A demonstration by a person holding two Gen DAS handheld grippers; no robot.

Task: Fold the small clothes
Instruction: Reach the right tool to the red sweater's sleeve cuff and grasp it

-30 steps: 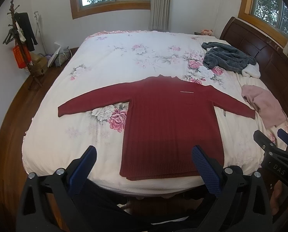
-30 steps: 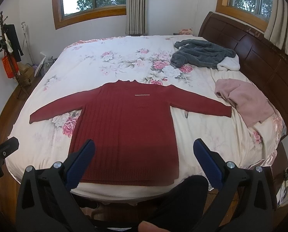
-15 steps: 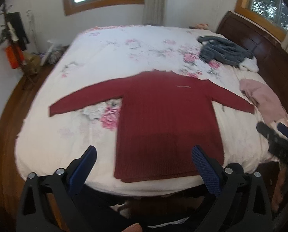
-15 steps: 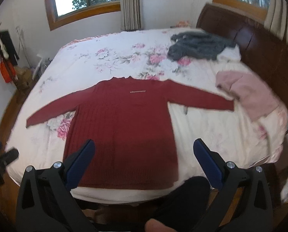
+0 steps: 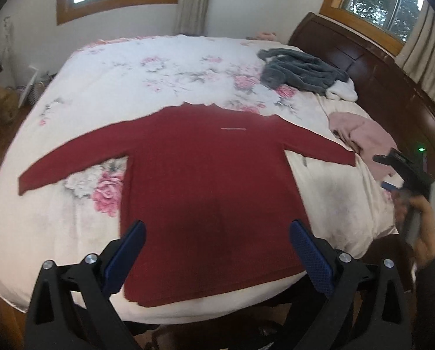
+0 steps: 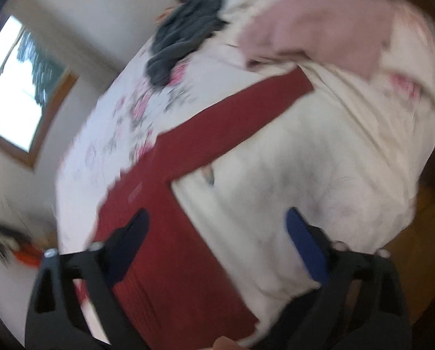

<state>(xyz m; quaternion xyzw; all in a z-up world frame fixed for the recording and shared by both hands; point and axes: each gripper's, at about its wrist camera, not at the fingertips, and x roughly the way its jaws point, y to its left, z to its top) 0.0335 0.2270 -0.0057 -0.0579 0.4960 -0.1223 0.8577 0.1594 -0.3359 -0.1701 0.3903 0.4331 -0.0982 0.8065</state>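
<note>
Dark red ribbed knit sweater [image 5: 211,186] lies flat, sleeves outspread, on the floral bed [image 5: 147,78], at twelve o'clock from the wide-open left hand-held gripper [image 5: 217,250]; right hand-held gripper [image 6: 217,239] gapes wide too.

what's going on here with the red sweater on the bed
A person holds a gripper in each hand over a red sweater spread flat on the bed, sleeves out. Neither the left gripper nor the right gripper grips anything; both are open. Folding has not started. The right view is blurred and tilted, facing the sweater's right sleeve.
</note>
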